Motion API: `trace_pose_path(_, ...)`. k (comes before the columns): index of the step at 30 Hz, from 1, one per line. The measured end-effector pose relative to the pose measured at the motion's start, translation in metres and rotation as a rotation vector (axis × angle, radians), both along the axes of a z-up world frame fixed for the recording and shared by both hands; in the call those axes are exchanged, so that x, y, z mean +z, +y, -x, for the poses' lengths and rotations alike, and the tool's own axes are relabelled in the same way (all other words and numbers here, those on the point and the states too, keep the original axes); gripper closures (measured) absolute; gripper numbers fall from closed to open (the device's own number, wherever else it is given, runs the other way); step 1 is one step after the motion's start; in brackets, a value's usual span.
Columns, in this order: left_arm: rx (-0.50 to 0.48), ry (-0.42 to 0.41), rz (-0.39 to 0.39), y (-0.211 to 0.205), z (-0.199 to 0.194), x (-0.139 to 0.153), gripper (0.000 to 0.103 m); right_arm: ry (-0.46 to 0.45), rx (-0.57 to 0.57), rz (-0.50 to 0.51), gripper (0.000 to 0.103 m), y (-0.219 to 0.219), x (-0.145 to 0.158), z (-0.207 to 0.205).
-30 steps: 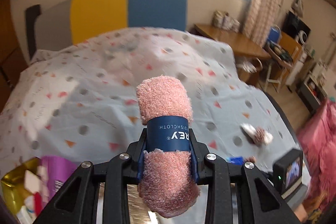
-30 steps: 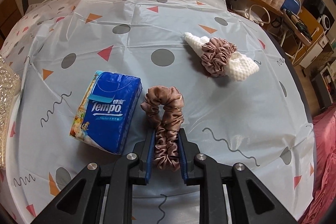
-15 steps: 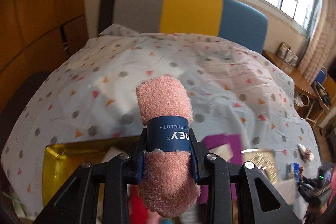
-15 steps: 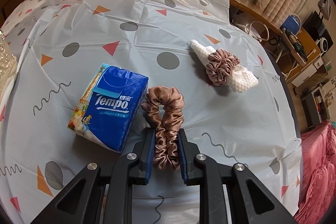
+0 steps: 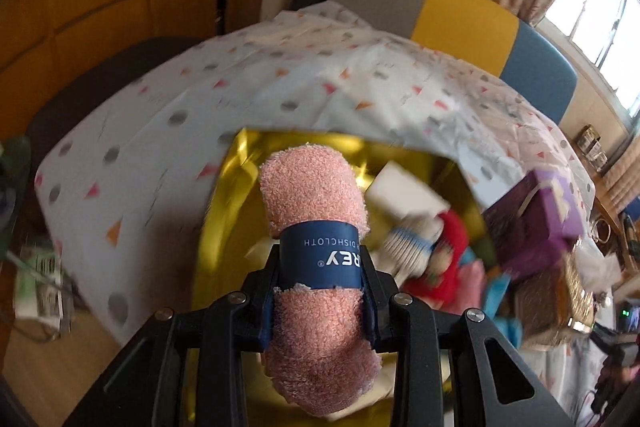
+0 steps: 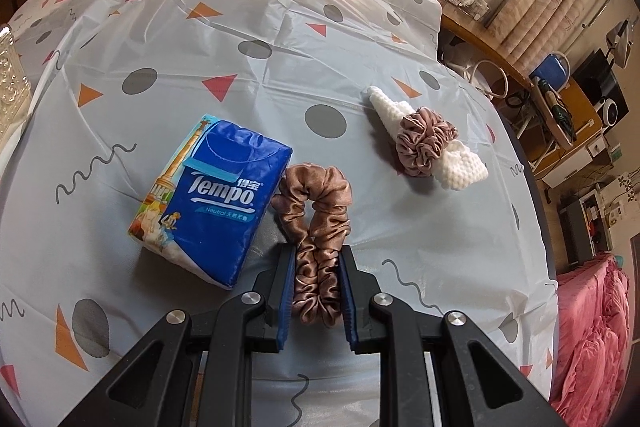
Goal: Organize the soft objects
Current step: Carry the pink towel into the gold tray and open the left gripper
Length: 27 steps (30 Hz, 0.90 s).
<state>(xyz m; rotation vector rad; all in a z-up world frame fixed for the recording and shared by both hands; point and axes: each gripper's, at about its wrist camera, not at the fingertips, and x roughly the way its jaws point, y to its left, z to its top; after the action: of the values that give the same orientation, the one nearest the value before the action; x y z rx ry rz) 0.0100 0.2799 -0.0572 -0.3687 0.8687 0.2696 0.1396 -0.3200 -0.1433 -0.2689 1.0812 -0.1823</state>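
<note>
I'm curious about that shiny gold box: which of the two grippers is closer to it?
Left. The left gripper, clamping the pink dishcloth roll, hangs right over the gold box. The right gripper pinches a brown scrunchie on the tablecloth, no box in its view.

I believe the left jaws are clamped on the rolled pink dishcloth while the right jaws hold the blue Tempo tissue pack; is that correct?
Not quite: in the right wrist view, the right gripper holds the brown scrunchie; the Tempo tissue pack lies beside it on the sheet. The left gripper does clamp the pink dishcloth.
</note>
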Motion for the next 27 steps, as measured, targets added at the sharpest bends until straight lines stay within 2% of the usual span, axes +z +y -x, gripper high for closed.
trace_pose_path(3, -0.017, 0.003, 0.070, -0.004, 0.014, -0.010, 0.069, -0.003, -0.004, -0.004, 0.083, 0.000, 0.000, 0.000)
trace_pose_path(6, -0.056, -0.006, 0.158, -0.016, 0.010, -0.015, 0.069, -0.005, -0.006, 0.002, 0.083, 0.000, 0.000, -0.001)
trace_pose_path(11, -0.071, 0.009, 0.185, -0.034, -0.018, -0.024, 0.067, -0.006, -0.012, 0.006, 0.083, 0.001, 0.000, -0.001)
trace_pose_path(14, -0.067, 0.054, 0.128, -0.042, -0.037, -0.034, 0.062, -0.006, -0.013, 0.007, 0.083, 0.002, -0.001, -0.001)
trace_pose_path(16, -0.065, 0.072, 0.093, -0.045, -0.042, -0.039, 0.053, -0.007, -0.011, 0.008, 0.083, 0.001, 0.000, -0.001)
trace_pose_path(17, -0.065, 0.078, 0.090, -0.045, -0.043, -0.042, 0.052, -0.008, -0.011, 0.009, 0.083, 0.002, 0.000, -0.001)
trace_pose_path(21, -0.047, 0.077, 0.044, -0.043, -0.037, -0.044, 0.051, -0.012, -0.007, 0.021, 0.083, 0.004, -0.001, -0.001)
trace_pose_path(27, -0.022, 0.043, -0.135, -0.054, -0.018, -0.033, 0.051, -0.009, -0.012, 0.016, 0.083, 0.003, -0.001, -0.002)
